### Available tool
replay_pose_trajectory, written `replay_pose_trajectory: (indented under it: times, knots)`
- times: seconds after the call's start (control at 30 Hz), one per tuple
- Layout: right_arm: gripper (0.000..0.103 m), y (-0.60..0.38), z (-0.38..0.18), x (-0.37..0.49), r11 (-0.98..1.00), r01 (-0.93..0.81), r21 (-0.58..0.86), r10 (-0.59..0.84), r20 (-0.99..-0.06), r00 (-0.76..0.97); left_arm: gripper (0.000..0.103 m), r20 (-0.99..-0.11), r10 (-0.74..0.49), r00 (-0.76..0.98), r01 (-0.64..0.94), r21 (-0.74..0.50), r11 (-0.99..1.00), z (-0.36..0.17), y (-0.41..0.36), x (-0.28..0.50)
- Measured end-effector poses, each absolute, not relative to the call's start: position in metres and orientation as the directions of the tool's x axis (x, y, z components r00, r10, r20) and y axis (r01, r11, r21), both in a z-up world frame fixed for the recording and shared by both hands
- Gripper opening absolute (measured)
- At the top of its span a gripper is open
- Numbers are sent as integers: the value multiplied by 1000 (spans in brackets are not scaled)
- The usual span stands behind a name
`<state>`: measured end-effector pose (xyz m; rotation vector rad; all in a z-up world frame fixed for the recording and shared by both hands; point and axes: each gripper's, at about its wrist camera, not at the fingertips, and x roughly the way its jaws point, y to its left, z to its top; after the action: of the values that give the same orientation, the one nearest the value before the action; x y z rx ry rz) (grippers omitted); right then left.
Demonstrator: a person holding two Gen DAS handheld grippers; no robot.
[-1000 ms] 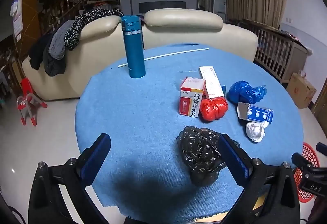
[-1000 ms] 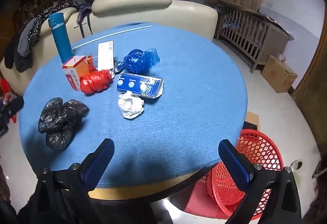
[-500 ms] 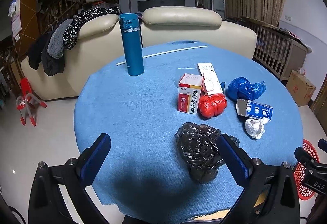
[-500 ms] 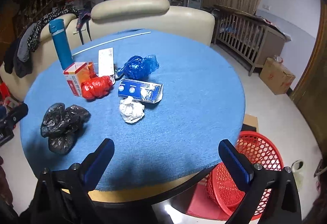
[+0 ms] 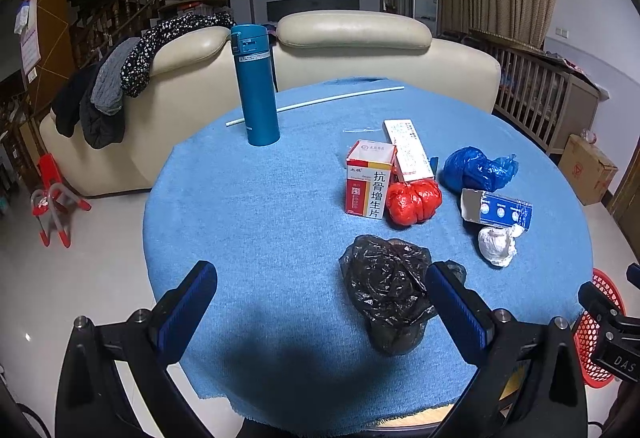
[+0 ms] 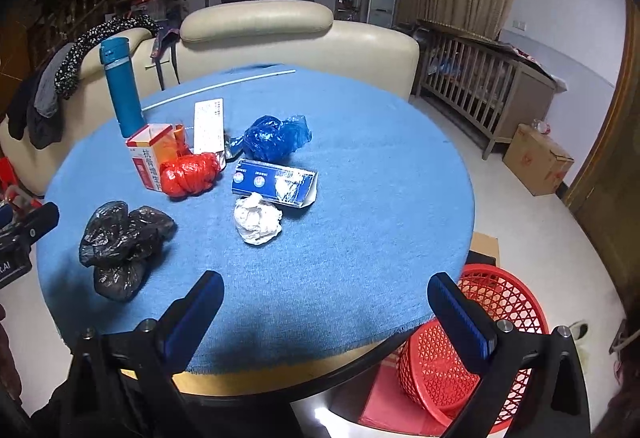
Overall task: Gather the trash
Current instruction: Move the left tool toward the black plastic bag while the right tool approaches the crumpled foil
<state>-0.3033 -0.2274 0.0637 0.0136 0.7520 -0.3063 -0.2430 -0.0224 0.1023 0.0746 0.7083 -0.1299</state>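
Evidently nothing is gripped yet: both the left tongs and right tongs hang spread, empty. The black bag lies nearest the left tongs; beyond it sit the other scraps. The red basket waits below the worktop, likely to receive them.

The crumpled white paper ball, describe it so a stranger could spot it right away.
On the round blue-clothed table, find the flat blue carton. The crumpled white paper ball lies against its near edge, the only white wad among black, red and blue plastic bags.
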Motion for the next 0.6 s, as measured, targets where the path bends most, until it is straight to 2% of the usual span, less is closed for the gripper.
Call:
replay_pose_trajectory:
  times: [0.6]
  knots:
    - [103, -232, 58, -300, 963, 254, -90, -246, -678, 693, 103, -648, -104, 755, 139, 3, 990, 99, -20, -245]
